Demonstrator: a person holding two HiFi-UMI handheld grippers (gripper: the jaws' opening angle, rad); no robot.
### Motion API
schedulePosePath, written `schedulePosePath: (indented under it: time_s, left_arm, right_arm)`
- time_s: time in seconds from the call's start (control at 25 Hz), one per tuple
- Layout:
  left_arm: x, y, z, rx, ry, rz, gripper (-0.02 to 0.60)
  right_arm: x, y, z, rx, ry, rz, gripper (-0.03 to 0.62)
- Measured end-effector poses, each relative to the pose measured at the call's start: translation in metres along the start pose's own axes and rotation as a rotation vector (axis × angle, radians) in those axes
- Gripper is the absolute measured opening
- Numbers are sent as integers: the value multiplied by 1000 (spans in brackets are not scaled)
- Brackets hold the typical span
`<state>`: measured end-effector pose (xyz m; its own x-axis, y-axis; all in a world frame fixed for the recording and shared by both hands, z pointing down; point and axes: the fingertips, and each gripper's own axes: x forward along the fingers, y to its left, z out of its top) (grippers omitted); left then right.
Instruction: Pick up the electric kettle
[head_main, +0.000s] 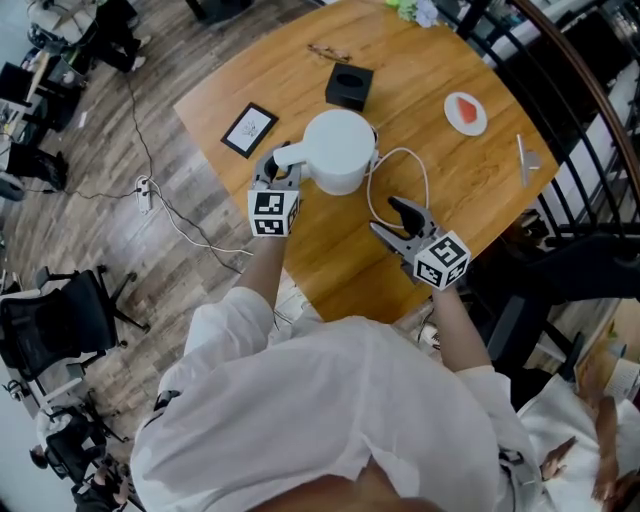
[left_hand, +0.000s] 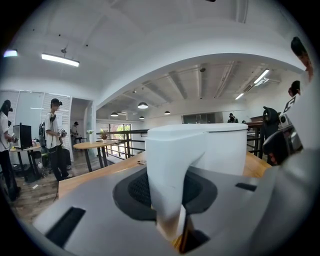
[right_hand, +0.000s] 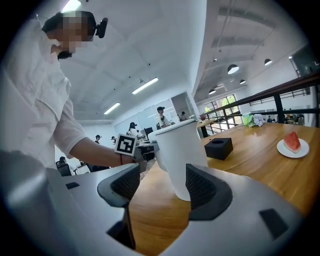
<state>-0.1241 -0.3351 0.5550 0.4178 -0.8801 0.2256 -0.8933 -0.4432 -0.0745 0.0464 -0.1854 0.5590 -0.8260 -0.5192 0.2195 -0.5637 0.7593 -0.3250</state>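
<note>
The white electric kettle (head_main: 340, 150) stands near the middle of the round wooden table (head_main: 330, 262). Its handle (head_main: 284, 157) points toward me. My left gripper (head_main: 279, 172) is shut on that handle; in the left gripper view the white handle (left_hand: 167, 170) fills the gap between the pads, with the kettle's body (left_hand: 225, 150) behind it. My right gripper (head_main: 388, 218) is open with nothing in it, low over the table to the kettle's right. In the right gripper view the kettle (right_hand: 181, 155) stands just beyond the spread right gripper (right_hand: 161, 185).
The kettle's white cord (head_main: 400, 175) loops across the table between kettle and right gripper. A black block (head_main: 349, 87) sits behind the kettle. A plate with a watermelon slice (head_main: 465, 113) lies at the right, a framed picture (head_main: 249, 130) at the left. Railings border the far side.
</note>
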Motion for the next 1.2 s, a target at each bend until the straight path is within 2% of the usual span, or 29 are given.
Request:
schedulePosePath:
  time_s: [0.24, 0.4, 0.48, 0.72, 0.92, 1.2]
  left_arm:
    - [-1, -1, -1, 1, 11, 4, 87]
    - [-2, 0, -1, -1, 14, 4, 87]
    - [-2, 0, 1, -2, 12, 4, 87]
    - [-1, 1, 1, -7, 5, 2, 87]
    - [-4, 0, -2, -25, 4, -11, 87]
    - [-2, 0, -1, -34, 3, -27, 87]
  right_arm:
    - [23, -19, -1, -49, -43, -11, 332]
    - [38, -28, -2, -90, -34, -13, 469]
    - [45, -34, -3, -91, -26, -16, 502]
    - [71, -46, -2, -156, 20, 0, 525]
    - [94, -58, 0, -154, 39, 3, 541]
    - [120, -61, 8, -206, 55, 41, 543]
